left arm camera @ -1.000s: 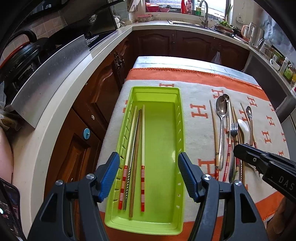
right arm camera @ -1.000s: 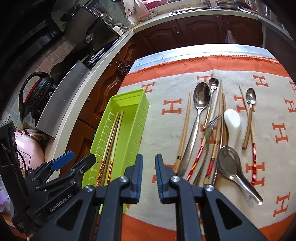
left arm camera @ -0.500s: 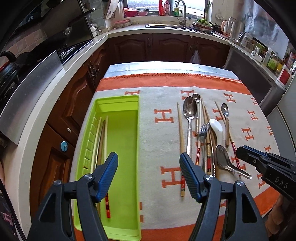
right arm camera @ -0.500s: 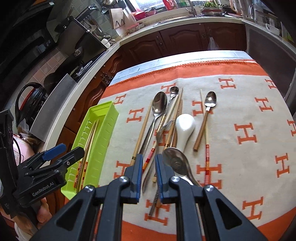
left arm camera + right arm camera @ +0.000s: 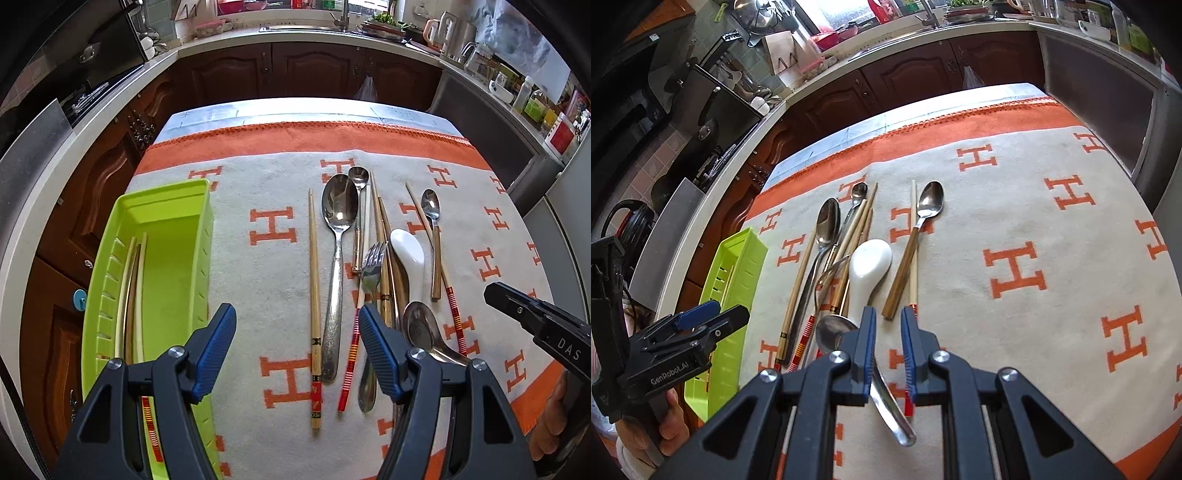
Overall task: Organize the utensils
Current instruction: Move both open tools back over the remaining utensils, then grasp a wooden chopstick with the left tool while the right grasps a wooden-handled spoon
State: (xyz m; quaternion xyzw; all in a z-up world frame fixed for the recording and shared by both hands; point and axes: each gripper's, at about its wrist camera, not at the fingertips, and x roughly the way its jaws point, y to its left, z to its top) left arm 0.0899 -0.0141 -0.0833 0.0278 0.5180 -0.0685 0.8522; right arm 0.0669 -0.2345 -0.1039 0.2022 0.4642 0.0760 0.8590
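At the table's left edge sits the green tray [image 5: 173,236], long side running front to back, with a few chopsticks [image 5: 130,295] lying along its left wall. The left gripper [image 5: 297,350] hangs above the cloth [image 5: 258,192] near the front edge, jaws wide apart with nothing in them, its left finger over the tray's right wall and its right finger over the pile. Between those fingers, on the cloth, lies a lone chopstick [image 5: 314,295], and just beside it a big steel spoon [image 5: 338,236], bowl toward the far edge. Next comes the tangle at the table's middle: a slim spoon [image 5: 357,177], several chopsticks crossing each other, a fork [image 5: 372,266] on top of them, a white soup spoon [image 5: 408,254], and a steel ladle spoon [image 5: 421,328] nearest the front. Right of that, a wood-handled spoon [image 5: 916,236] lies across a red-banded chopstick [image 5: 913,258]. The right gripper [image 5: 888,354] hovers over the front of this group, jaws narrow and gripping nothing; the ladle spoon's handle shows below the gap, but whether the pads touch it I cannot tell. The table's right side is bare patterned cloth.
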